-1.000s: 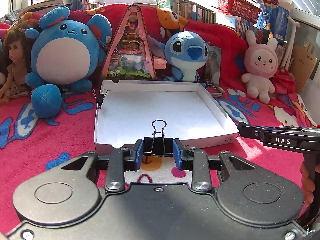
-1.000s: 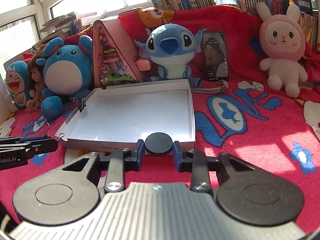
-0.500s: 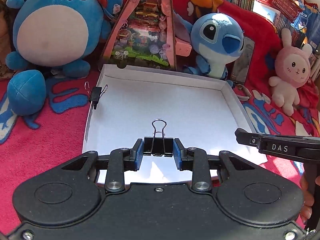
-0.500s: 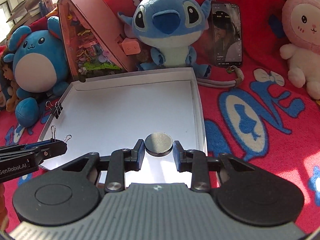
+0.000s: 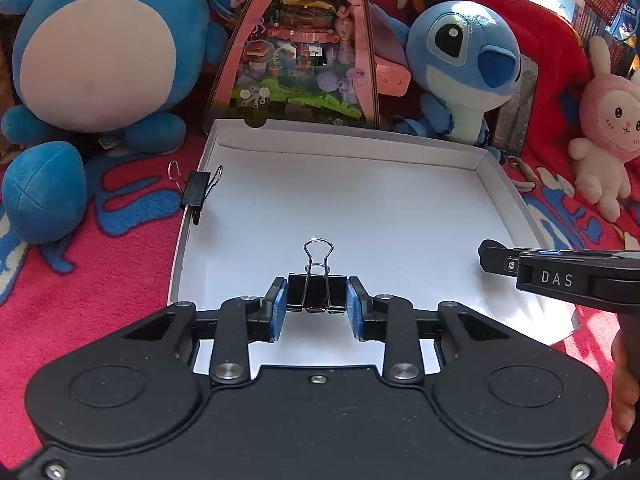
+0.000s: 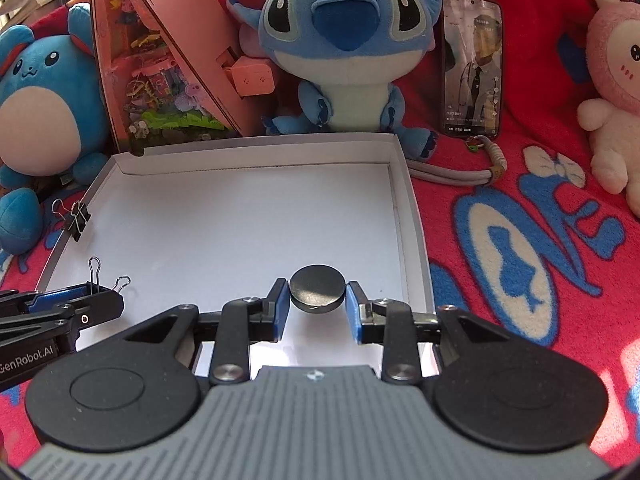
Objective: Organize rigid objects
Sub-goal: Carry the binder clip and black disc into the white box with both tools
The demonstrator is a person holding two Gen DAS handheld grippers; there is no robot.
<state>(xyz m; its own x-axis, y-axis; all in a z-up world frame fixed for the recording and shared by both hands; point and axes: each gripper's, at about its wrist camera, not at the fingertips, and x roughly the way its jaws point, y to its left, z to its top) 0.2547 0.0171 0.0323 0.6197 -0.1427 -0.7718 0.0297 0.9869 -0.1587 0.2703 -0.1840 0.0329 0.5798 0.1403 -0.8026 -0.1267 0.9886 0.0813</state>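
Note:
My left gripper (image 5: 317,304) is shut on a black binder clip (image 5: 317,292) with its wire handles standing up, held over the near part of a shallow white cardboard tray (image 5: 516,204). My right gripper (image 6: 317,304) is shut on a dark round metal disc (image 6: 317,293), held over the tray's (image 6: 404,176) near right part. A second black binder clip (image 5: 196,194) is clamped on the tray's left wall, the same clip (image 6: 78,216) showing in the right wrist view. Each gripper shows in the other's view: the right one (image 5: 560,278) and the left one (image 6: 52,312).
Plush toys line the back: a round blue one (image 5: 96,48), a blue big-eared one (image 6: 340,40) and a pink rabbit (image 5: 608,128). A pink triangular display box (image 5: 304,48) and a phone (image 6: 472,64) stand behind the tray. A red patterned blanket (image 6: 520,248) covers the surface.
Both grippers have moved forward and down over the tray with the clip and the disc still in them. The tray's inside now lies under both grippers instead of ahead of them.

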